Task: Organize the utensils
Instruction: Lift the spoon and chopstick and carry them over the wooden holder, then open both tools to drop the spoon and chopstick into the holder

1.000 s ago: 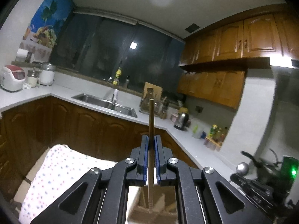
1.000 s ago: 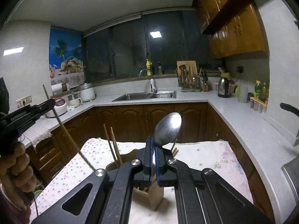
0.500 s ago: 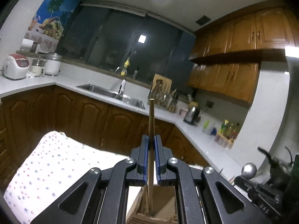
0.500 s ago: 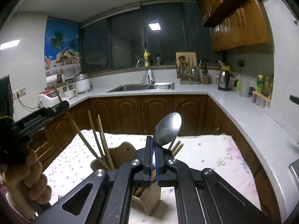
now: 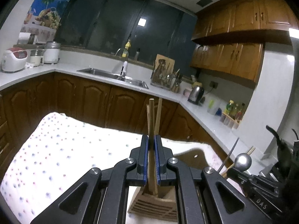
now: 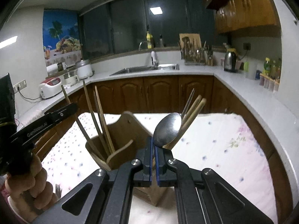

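The left gripper [image 5: 152, 157] is clamped on a wooden chopstick [image 5: 151, 123], held upright so its lower end drops into the wooden utensil holder [image 5: 155, 203] on the cloth-covered desk [image 5: 56, 149]. The right gripper [image 6: 153, 155] pinches a metal spoon [image 6: 167, 129] by its handle, bowl up, probably bound for the holder's nearer compartment. The spoon's handle and the compartment floors are hidden behind the grippers.

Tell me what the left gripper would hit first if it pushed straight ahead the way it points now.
Probably the wooden utensil holder: the left gripper, shut on a chopstick, points down at it, the stick's lower end already inside. Depth is unclear.
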`<state>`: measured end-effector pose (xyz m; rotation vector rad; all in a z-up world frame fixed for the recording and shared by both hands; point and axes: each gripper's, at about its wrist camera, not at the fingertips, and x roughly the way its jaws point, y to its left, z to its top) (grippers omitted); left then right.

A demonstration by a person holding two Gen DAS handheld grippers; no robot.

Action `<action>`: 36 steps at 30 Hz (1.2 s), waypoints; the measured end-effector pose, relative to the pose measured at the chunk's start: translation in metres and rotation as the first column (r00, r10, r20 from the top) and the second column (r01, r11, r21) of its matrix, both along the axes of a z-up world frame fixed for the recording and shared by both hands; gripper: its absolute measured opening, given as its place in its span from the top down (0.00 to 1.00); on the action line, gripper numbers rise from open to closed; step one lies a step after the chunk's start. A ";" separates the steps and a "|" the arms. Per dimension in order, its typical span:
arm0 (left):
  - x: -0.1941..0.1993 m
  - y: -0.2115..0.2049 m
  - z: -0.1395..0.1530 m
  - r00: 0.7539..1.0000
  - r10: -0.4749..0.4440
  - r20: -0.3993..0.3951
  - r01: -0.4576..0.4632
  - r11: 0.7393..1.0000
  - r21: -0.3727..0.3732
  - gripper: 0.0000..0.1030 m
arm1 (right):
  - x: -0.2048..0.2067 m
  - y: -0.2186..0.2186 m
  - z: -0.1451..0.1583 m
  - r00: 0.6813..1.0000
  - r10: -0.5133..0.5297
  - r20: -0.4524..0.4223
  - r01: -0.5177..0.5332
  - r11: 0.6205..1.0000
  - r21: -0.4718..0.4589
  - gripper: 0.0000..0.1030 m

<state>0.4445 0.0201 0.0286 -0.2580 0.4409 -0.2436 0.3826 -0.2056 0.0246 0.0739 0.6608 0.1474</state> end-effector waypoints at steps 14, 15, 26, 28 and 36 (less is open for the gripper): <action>0.001 -0.014 0.015 1.000 0.010 -0.021 -0.008 0.996 0.090 0.94 | 0.008 -0.002 -0.023 0.997 -0.006 -0.075 0.009 0.999 0.038 0.98; 0.001 -0.014 0.016 1.000 0.009 -0.026 -0.007 0.996 0.086 0.94 | 0.008 -0.003 -0.022 0.997 -0.005 -0.075 0.008 0.999 0.044 0.98; 0.006 -0.021 0.017 0.996 -0.001 -0.085 0.008 0.996 0.084 0.95 | 0.009 -0.009 -0.023 0.996 0.000 -0.085 0.007 0.997 0.080 0.97; 0.006 -0.023 0.018 0.996 -0.002 -0.089 0.009 0.997 0.081 0.95 | 0.009 -0.009 -0.023 0.996 -0.001 -0.084 0.008 0.996 0.085 0.97; 0.008 -0.025 0.021 0.995 -0.002 -0.104 0.011 0.997 0.082 0.95 | 0.008 -0.011 -0.025 0.996 0.002 -0.087 0.007 0.995 0.101 0.97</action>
